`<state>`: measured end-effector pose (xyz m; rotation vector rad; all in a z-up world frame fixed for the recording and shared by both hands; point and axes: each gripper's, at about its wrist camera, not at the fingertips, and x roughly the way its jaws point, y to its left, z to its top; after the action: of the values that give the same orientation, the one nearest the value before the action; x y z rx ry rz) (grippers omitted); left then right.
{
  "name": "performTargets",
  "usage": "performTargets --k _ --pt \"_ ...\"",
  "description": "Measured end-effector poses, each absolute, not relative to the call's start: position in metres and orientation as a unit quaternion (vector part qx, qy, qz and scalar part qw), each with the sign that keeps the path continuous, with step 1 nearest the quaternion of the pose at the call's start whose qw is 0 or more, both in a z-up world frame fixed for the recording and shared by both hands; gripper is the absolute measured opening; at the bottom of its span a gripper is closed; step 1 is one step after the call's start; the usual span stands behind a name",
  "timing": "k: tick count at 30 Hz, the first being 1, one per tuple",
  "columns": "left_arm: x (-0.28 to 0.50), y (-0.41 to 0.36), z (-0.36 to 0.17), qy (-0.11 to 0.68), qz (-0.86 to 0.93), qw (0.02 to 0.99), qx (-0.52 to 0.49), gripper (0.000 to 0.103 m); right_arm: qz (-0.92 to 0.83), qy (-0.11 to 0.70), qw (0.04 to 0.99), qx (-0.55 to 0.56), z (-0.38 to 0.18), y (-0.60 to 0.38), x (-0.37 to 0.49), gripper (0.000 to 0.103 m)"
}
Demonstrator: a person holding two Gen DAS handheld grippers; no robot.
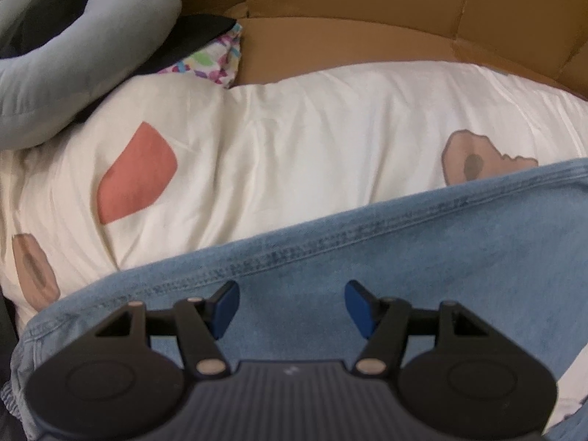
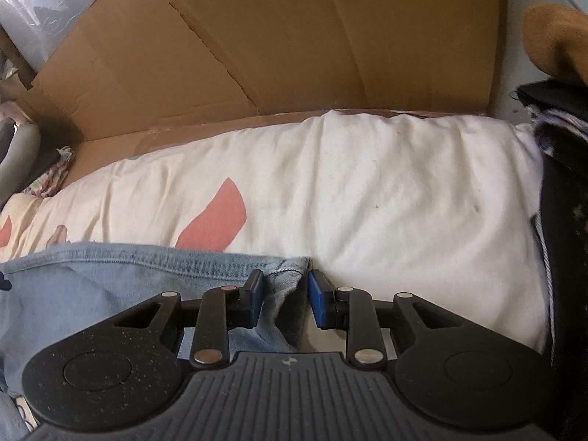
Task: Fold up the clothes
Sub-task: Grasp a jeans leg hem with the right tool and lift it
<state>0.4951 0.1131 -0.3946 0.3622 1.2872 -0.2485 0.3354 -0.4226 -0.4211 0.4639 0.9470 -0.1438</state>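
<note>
Left claw hangs over a light-blue denim garment, blue pads spread wide, nothing between them. Denim lies flat under and ahead of it; a stitched hem edge runs across just beyond the fingertips. I can't tell whether the pads touch the cloth.

Right claw has its pads partly drawn in, with a bunched corner of the denim garment standing between them. The fabric fills most of the gap; whether both pads press it I can't tell. The rest of the denim spreads off to that claw's left; bare bedding is to its right.

Beneath the denim: a cream quilt printed with a coral patch ahead-left of the left claw and a brown blotch ahead-right, partly covered by the hem.

Beyond the quilt, a sheet of flattened cardboard stands up along the far edge.

Far left of the left claw: a grey curved pillow resting on the quilt's corner, a dark item and a bit of multicoloured patterned fabric tucked behind it.

Far right of the right claw: dark clothing at the quilt's edge, and something tan and soft above it.
</note>
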Motion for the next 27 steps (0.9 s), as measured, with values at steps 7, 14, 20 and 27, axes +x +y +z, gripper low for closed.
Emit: performTargets --k 7,14,20,27 --pt "0.496 0.118 -0.385 0.590 -0.107 0.781 0.177 0.066 -0.074 0.435 0.886 0.142 -0.391 -0.409 0.346 0.011" --pt "0.515 0.132 -0.365 0.571 -0.105 0.787 0.210 0.066 -0.089 0.392 0.909 0.106 -0.349 -0.407 0.352 0.010" --pt "0.531 0.154 -0.354 0.561 -0.141 0.774 0.258 0.066 -0.097 0.369 0.920 0.090 -0.330 -0.405 0.369 0.010" --pt "0.530 0.181 -0.364 0.555 -0.165 0.741 0.340 0.065 -0.117 0.365 0.920 0.085 -0.326 -0.411 0.379 0.009"
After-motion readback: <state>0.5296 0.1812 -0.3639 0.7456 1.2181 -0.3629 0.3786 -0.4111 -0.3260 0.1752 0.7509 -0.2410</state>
